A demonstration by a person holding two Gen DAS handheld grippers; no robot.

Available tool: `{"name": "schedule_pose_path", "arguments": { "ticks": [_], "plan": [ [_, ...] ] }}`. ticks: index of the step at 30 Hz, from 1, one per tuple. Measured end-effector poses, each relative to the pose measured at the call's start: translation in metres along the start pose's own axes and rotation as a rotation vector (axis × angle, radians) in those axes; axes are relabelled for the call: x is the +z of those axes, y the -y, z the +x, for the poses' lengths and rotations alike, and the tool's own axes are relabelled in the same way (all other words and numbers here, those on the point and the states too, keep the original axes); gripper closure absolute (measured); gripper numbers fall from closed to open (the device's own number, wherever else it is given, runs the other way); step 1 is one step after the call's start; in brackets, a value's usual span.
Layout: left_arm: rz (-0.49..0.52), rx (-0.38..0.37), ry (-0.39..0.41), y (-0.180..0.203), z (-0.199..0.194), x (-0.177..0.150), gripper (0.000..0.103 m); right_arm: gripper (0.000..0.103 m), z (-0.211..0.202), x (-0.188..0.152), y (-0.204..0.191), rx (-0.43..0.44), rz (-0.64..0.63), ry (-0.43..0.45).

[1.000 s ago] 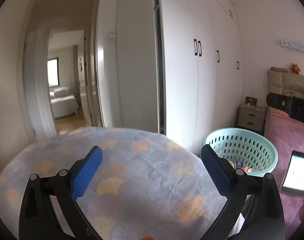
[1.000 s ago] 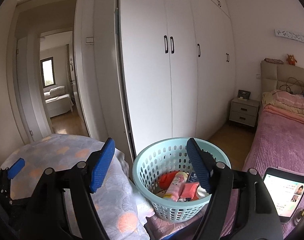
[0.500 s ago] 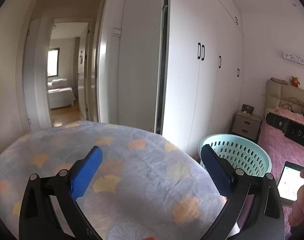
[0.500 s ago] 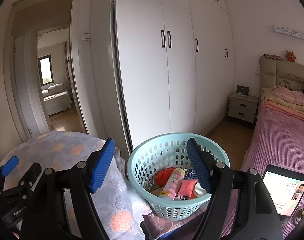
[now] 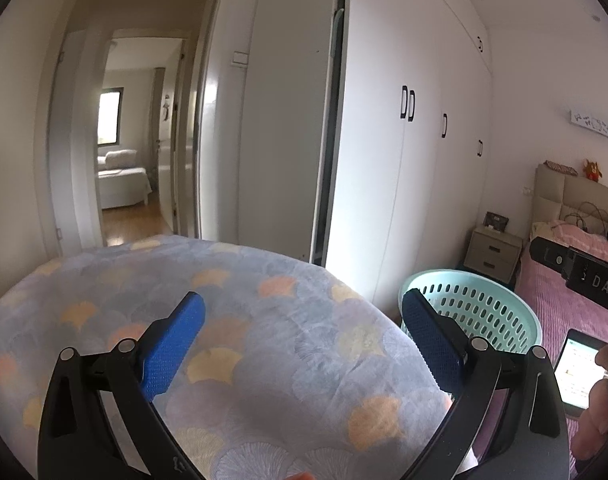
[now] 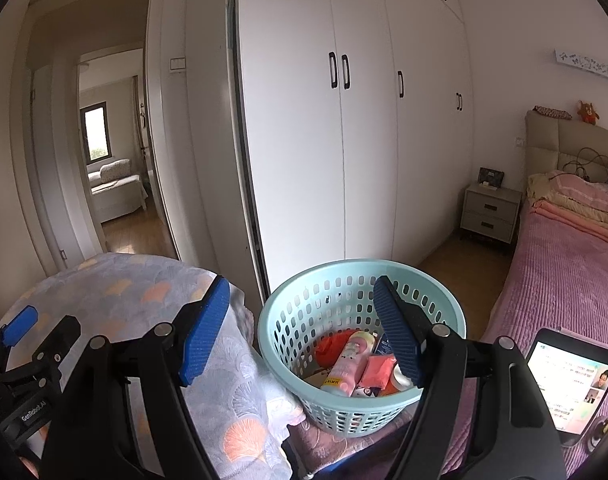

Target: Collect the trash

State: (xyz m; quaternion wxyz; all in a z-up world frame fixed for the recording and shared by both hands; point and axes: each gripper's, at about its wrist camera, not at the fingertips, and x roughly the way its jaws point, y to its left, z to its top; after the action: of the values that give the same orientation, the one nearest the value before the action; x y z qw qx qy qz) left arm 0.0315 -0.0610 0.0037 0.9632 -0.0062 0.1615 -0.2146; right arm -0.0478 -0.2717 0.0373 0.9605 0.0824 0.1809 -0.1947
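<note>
A light teal plastic basket [image 6: 288, 344] stands at the bed's edge and holds trash: a pink-white bottle [image 6: 350, 362], a pink packet [image 6: 378, 370] and an orange-red item [image 6: 332, 346]. My right gripper [image 6: 300, 328] is open and empty, held just above and in front of the basket. My left gripper [image 5: 304, 336] is open and empty over a patterned blue-grey blanket [image 5: 240, 320]; the basket [image 5: 500, 320] shows at its right. The left gripper's blue tip [image 6: 20, 324] shows at the far left of the right wrist view.
A white wardrobe [image 6: 344, 140] fills the wall ahead, with an open doorway [image 6: 112, 176] to a hallway at left. A pink bed [image 6: 560, 272], a nightstand [image 6: 492, 212] and a lit tablet [image 6: 572, 380] lie at right.
Both views have tilted upward and drifted slightly; the basket sits a little lower and nearer in the right wrist view. Both grippers stay open and empty.
</note>
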Motion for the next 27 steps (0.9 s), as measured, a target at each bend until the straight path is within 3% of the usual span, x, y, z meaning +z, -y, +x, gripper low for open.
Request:
{"name": "schedule_pose_path", "arguments": {
  "ticks": [27],
  "plan": [
    [-0.013, 0.027, -0.007, -0.002, 0.002, 0.0, 0.007, 0.033, 0.011, -0.008, 0.006, 0.001, 0.005, -0.051]
  ]
}}
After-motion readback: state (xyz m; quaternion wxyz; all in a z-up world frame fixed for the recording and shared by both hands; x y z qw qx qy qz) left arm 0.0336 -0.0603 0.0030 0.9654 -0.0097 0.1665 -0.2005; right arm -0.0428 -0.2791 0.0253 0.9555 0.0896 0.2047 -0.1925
